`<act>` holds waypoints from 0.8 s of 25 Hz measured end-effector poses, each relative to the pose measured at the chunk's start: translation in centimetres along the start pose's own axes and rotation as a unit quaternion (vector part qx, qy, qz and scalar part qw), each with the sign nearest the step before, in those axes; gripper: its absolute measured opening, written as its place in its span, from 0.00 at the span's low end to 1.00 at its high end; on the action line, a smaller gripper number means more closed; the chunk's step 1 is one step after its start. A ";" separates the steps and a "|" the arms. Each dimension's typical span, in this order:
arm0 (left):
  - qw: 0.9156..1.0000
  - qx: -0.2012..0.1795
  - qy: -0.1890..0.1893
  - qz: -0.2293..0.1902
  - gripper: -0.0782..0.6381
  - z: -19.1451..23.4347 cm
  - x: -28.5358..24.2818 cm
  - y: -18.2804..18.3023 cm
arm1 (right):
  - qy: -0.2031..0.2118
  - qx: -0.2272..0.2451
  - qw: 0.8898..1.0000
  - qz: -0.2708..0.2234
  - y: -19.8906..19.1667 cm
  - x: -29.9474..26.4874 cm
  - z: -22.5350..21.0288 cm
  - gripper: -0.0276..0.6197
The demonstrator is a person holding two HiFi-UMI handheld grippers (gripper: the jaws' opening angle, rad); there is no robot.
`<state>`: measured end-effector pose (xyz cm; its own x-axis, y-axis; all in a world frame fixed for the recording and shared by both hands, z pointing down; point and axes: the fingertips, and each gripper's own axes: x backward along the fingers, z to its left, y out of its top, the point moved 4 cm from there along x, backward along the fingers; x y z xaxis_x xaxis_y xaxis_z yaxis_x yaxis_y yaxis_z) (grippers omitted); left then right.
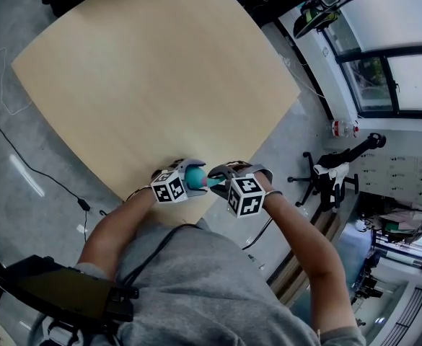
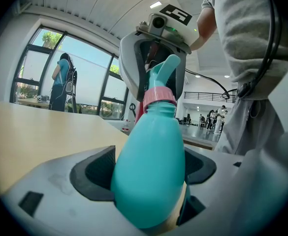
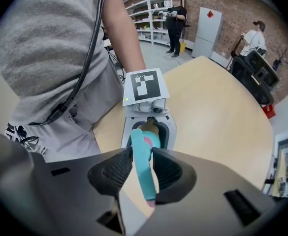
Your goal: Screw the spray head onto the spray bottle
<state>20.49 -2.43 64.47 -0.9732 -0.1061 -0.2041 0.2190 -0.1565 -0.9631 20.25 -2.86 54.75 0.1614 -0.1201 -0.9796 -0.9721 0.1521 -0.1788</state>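
A teal spray bottle [image 2: 148,176] lies between the pads of my left gripper [image 2: 149,188], which is shut on its body. Its neck points away toward my right gripper [image 2: 156,43]. A pink collar [image 2: 159,96] sits on the neck, and the teal spray head [image 2: 164,69] rises from it. In the right gripper view, my right gripper [image 3: 143,173] points steeply down and is shut on the spray head [image 3: 142,166], with the left gripper's marker cube [image 3: 144,85] beyond. In the head view both grippers meet over the table's near edge, left gripper [image 1: 184,181], bottle [image 1: 195,175], right gripper [image 1: 219,178].
The tan wooden table [image 1: 153,71] stretches away from the grippers. Cables [image 1: 23,164] trail over the grey floor at the left. A black stand [image 1: 326,175] is at the right, beside shelving. The person's grey shirt [image 1: 196,280] fills the near side.
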 end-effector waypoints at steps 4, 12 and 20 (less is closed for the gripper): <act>1.000 0.001 -0.001 0.000 0.63 0.0 0.1 0.2 | -0.011 0.009 1.000 0.013 0.6 0.5 0.1 0.24; 1.000 0.000 -0.001 0.001 0.63 -0.1 0.2 0.2 | -0.058 0.140 0.981 0.118 2.3 0.2 0.9 0.24; 1.000 0.000 -0.001 0.000 0.63 0.1 0.6 0.1 | -0.057 0.245 0.956 0.148 2.5 -0.8 1.1 0.24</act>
<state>19.97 -2.59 64.32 -0.9732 -0.1082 -0.2028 0.2182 -0.1573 -0.9631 17.83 -1.33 55.00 -0.0648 0.1027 -0.9926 -0.7857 0.6079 0.1142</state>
